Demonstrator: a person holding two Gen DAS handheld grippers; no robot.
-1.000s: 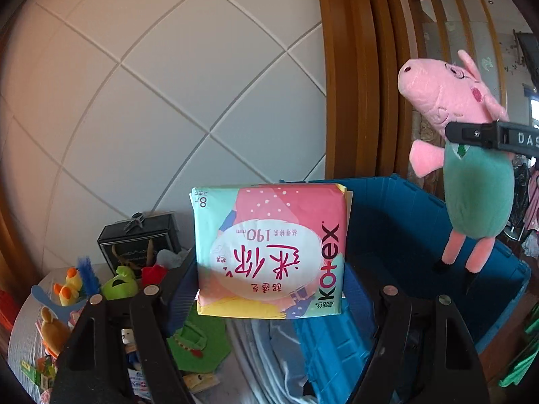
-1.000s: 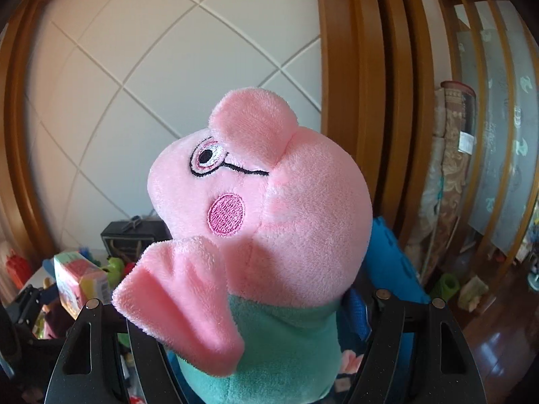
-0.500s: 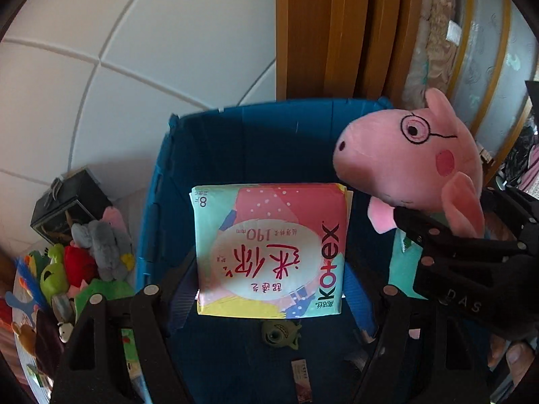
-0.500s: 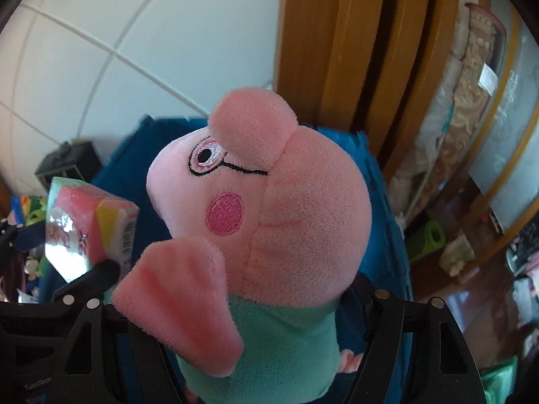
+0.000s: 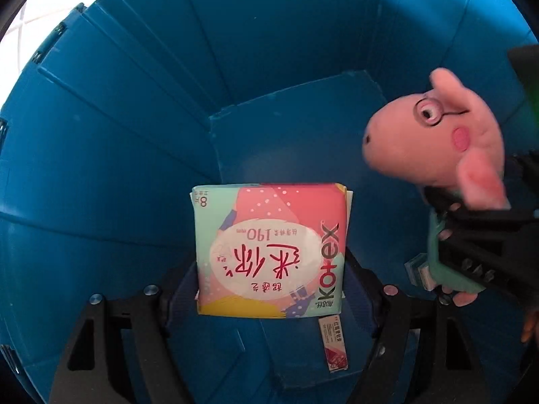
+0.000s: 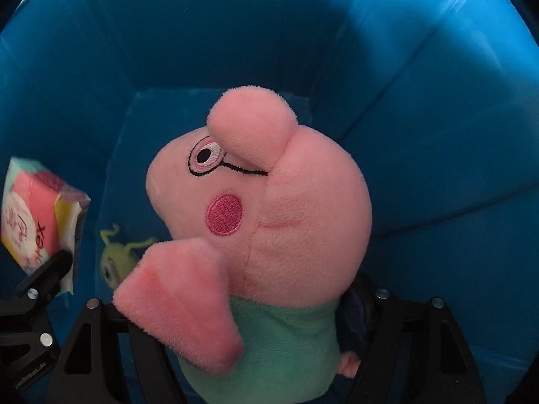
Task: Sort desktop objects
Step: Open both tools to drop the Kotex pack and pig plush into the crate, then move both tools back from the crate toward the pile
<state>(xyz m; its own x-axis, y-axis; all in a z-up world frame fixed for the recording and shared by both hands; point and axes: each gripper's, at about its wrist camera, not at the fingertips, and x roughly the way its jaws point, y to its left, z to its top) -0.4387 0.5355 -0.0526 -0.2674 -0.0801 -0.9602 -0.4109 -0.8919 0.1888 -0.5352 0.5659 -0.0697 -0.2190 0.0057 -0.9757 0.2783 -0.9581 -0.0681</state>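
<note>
The left tongs [image 5: 269,289] are pinching a pack [image 5: 269,252], print inverted; the right tongs [image 6: 242,330] are pinching a pig [image 6: 259,222] pointing snout-left. Only the right view is showing a green toy [image 6: 116,262] in the bin [image 6: 421,134].

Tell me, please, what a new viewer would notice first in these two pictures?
First, the pink pig plush in a green shirt, filling the right wrist view, gripped at its body by the right claw. Next, the colourful Kotex pack, held upside down in the left claw. Deep blue bin walls surround both.
</note>
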